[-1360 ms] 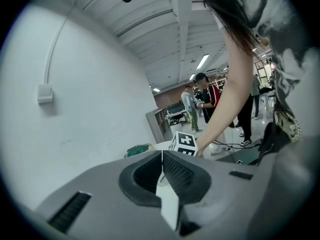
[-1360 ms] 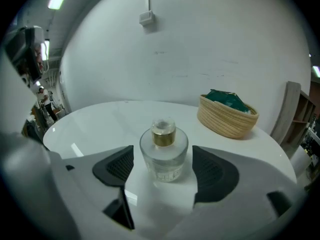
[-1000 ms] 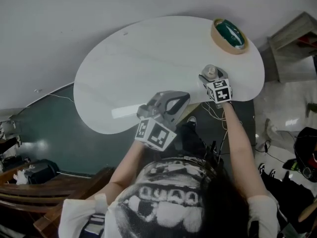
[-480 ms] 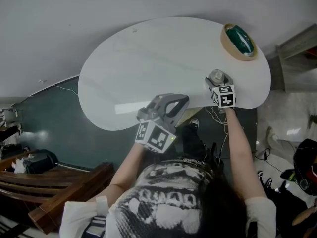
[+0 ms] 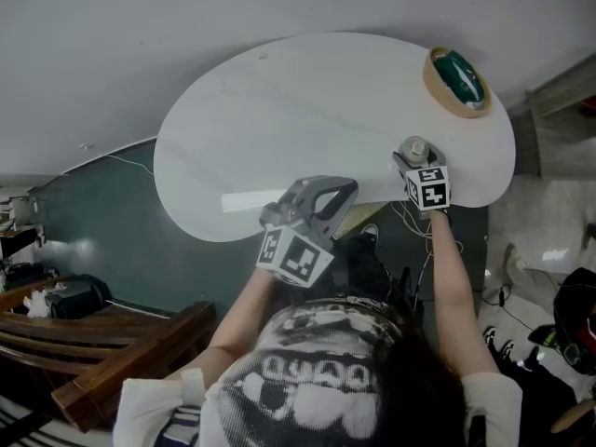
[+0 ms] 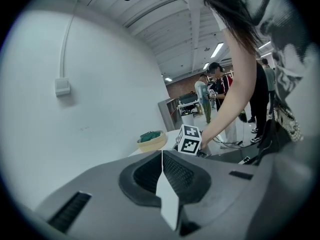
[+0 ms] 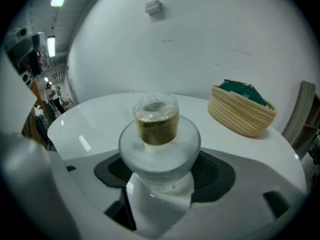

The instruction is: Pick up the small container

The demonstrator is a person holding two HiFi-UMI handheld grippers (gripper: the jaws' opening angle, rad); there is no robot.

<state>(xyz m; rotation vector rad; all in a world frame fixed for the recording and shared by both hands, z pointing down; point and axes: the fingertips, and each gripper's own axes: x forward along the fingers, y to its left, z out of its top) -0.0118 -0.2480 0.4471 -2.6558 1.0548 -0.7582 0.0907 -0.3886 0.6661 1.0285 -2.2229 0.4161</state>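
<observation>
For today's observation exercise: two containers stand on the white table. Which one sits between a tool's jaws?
The small clear container, lidded, between the jaws of the right tool. The woven basket holding something green stands apart, untouched.

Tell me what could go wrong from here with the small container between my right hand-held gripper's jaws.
1. The right hand-held gripper seems to grip only the wide, rounded, clear lower part of the small container. It may slip or tilt when lifted, and the brownish contents could spill.
2. The container stands near the front edge of the table, so a sideways nudge could push it off.
</observation>
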